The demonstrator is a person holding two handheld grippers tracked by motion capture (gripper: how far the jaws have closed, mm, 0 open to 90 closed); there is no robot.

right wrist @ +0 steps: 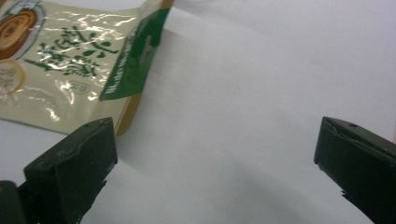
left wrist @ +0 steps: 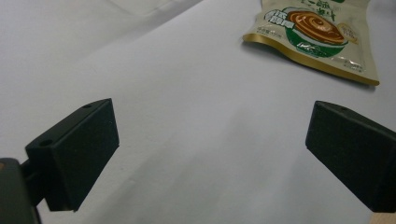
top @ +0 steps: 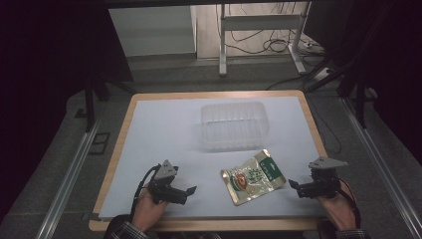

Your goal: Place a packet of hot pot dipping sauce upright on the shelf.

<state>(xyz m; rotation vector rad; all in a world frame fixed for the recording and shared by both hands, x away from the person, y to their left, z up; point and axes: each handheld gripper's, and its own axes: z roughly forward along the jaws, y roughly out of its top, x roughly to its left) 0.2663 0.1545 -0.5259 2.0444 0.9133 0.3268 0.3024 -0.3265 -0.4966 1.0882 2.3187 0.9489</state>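
A cream and green snack pouch (top: 253,177) lies flat on the white sheet near the front, between both hands. My left gripper (top: 189,189) rests low on the sheet to the pouch's left, jaws wide apart and pointing right. In the left gripper view the pouch (left wrist: 317,37) lies ahead at the upper right, and the left gripper (left wrist: 210,149) holds nothing. My right gripper (top: 293,185) sits right of the pouch, open, pointing left at it. In the right gripper view the pouch (right wrist: 70,65) lies just past the left jaw, and the right gripper (right wrist: 215,158) is empty.
A clear plastic tub (top: 235,124) stands empty behind the pouch, mid-table. The white sheet (top: 164,129) covers a wooden table (top: 115,149). Beyond the far edge stand a metal frame (top: 259,22) and loose cables on the floor.
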